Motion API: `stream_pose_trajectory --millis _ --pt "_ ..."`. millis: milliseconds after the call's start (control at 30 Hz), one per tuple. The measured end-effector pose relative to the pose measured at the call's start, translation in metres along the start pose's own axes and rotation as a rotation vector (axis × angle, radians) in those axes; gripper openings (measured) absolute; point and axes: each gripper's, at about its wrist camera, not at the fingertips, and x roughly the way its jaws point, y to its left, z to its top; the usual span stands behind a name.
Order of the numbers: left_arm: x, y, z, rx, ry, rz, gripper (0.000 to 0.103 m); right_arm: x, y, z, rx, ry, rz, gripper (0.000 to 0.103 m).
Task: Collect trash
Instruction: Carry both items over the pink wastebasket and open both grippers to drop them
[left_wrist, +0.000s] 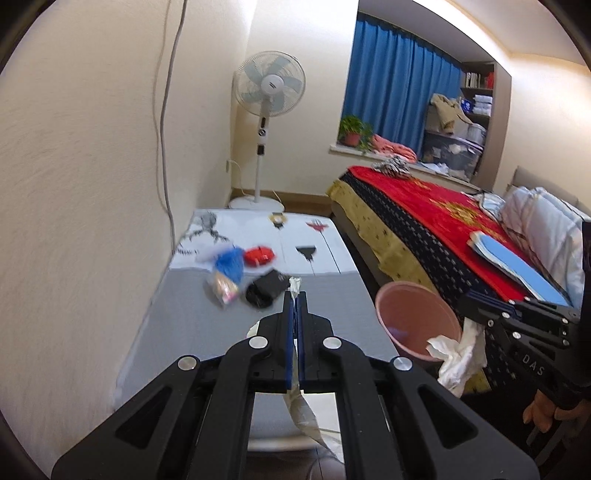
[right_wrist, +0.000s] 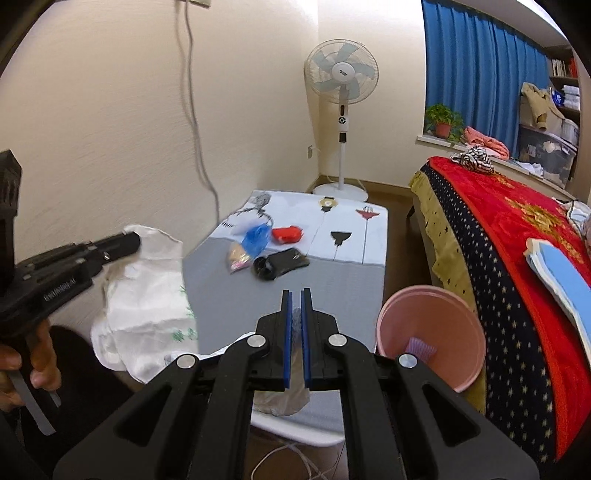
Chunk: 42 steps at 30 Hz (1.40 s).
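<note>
Both grippers hold a white plastic bag. My left gripper (left_wrist: 294, 295) is shut on a strip of the bag (left_wrist: 301, 406); from the right wrist view it (right_wrist: 129, 240) grips the bag's top edge (right_wrist: 147, 295). My right gripper (right_wrist: 296, 295) is shut on the bag's other edge (right_wrist: 296, 321); in the left wrist view it (left_wrist: 469, 299) holds crumpled bag (left_wrist: 458, 354). On the low table (right_wrist: 332, 280) lie a blue bag (right_wrist: 255, 238), a red wrapper (right_wrist: 287, 234), a clear snack packet (right_wrist: 238, 260) and a black wrapper (right_wrist: 280, 264).
A pink bin (right_wrist: 432, 336) stands between the table and the bed (right_wrist: 517, 258) at right. A standing fan (right_wrist: 341, 110) is at the far wall. A cable (right_wrist: 195, 110) hangs down the left wall. Cords lie on the floor below.
</note>
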Motion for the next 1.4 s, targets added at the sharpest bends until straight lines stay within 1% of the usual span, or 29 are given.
stream_pose_trajectory --millis 133,267,500,700,1067,1200,1267,1400 --pt "-0.016 -0.01 -0.016 0.007 0.01 -0.029 0.001 -0.016 0.008 -0.015 -0.015 0.005 0.008 0.005" --pt "-0.023 -0.018 -0.021 0.019 0.01 -0.044 0.001 -0.025 0.011 -0.024 -0.012 0.011 0.013 0.005" --pt "-0.03 -0.028 -0.02 0.038 -0.003 -0.059 0.001 -0.032 0.01 -0.025 -0.009 0.006 0.01 0.005" --pt "-0.03 -0.031 -0.021 0.046 0.001 -0.061 0.001 -0.031 0.008 -0.024 -0.007 0.005 0.009 0.005" --pt "-0.006 -0.042 -0.015 0.059 0.038 -0.065 0.001 -0.017 -0.012 -0.026 0.026 0.02 -0.008 0.005" --pt "0.013 -0.054 -0.005 0.08 0.052 -0.084 0.001 -0.012 -0.035 -0.021 0.042 0.015 -0.043 0.005" --pt "0.025 -0.066 0.003 0.114 0.046 -0.088 0.001 -0.009 -0.048 -0.017 0.042 0.009 -0.069 0.005" --pt "0.054 -0.09 0.019 0.148 0.055 -0.114 0.001 0.002 -0.085 -0.006 0.05 0.008 -0.136 0.005"
